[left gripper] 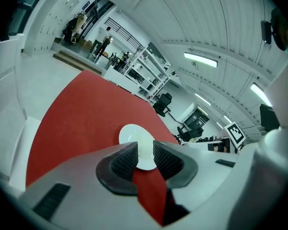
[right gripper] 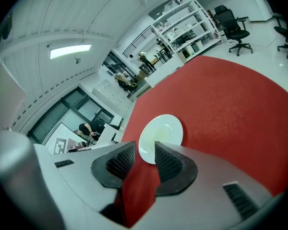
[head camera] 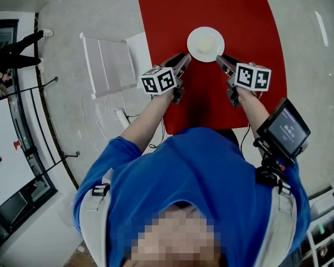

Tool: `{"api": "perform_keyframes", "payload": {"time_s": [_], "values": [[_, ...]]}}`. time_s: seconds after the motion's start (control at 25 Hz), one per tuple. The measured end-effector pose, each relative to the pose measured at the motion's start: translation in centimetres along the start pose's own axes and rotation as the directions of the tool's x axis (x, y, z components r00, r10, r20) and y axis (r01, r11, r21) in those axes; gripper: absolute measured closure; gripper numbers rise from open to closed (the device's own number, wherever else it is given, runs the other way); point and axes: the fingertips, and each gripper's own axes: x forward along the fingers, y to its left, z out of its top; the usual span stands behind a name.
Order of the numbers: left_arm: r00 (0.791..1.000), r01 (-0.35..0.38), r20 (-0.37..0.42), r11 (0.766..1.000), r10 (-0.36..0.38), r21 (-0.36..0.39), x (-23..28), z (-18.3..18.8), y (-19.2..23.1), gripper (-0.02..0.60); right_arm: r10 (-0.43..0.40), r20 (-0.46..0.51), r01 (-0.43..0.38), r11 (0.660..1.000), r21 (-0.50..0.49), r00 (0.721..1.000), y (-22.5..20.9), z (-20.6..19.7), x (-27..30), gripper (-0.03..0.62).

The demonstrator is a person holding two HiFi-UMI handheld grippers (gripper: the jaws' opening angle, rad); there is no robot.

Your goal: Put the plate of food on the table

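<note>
Left gripper [head camera: 185, 58] and right gripper [head camera: 220, 59] both have their jaws apart and clamp nothing. Their tips are just beside the near rim of the white plate [head camera: 205, 43], one on each side, and each gripper view shows the plate's edge in the gap between the pads. The plate lies flat on the red tabletop [head camera: 239, 15], which stands on a pale grey floor [head camera: 61, 15] in a large bright room with strip lights [left gripper: 199, 59] on a ribbed ceiling, white shelving [left gripper: 145, 73] and office chairs [right gripper: 233, 25].
</note>
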Motion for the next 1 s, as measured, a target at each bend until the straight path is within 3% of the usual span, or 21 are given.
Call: {"api": "perform_keyframes", "payload": {"time_s": [0.08, 0.28, 1.0], "values": [[1.000, 0.004, 0.024, 1.000, -0.005, 0.009, -0.2, 0.5, -0.2, 0.500, 0.013, 0.007, -0.012, 0.999, -0.031, 1.000, 0.5, 0.5, 0.0, 0.470], [0.997, 0.006, 0.080, 1.000, -0.008, 0.022, -1.1, 1.8, -0.6, 0.561, 0.037, 0.034, -0.035, 0.997, -0.075, 0.999, 2.0, 1.3, 0.1, 0.591], [0.982, -0.001, 0.190, 1.000, 0.000, 0.007, -4.1, 2.5, -0.1, 0.574, 0.087, 0.055, -0.067, 0.953, -0.295, 0.995, 5.9, 1.4, 0.2, 0.592]]}}
